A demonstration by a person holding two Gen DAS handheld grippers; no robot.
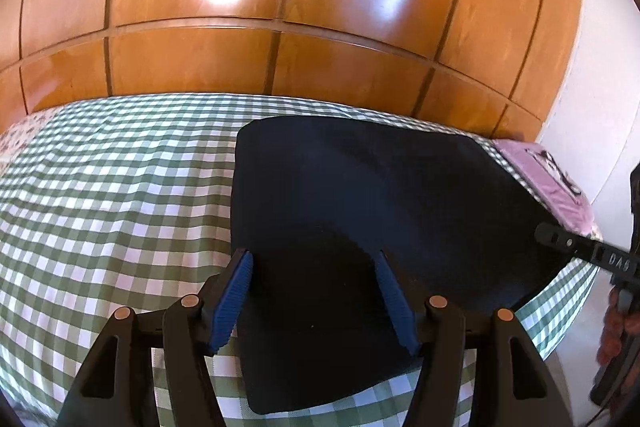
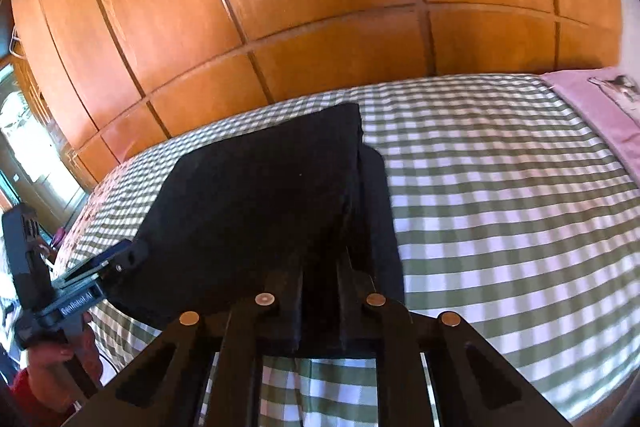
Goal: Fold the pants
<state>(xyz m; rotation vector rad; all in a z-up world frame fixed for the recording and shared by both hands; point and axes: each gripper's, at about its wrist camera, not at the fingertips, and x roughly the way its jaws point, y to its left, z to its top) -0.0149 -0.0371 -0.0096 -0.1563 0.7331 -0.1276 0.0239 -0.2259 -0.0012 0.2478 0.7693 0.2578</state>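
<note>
The dark navy pants lie folded on a green-and-white checked bed. My left gripper is open, its blue pads spread wide over the near edge of the pants, holding nothing. My right gripper is shut on the pants, with a fold of dark cloth pinched between its fingers at the right edge. In the left wrist view the right gripper shows at the far right, on the pants' edge. In the right wrist view the left gripper shows at the left edge of the pants.
A glossy wooden wardrobe stands right behind the bed. A pink pillow lies at the head end, also seen in the right wrist view. A white wall is at the right. A bright window is far left.
</note>
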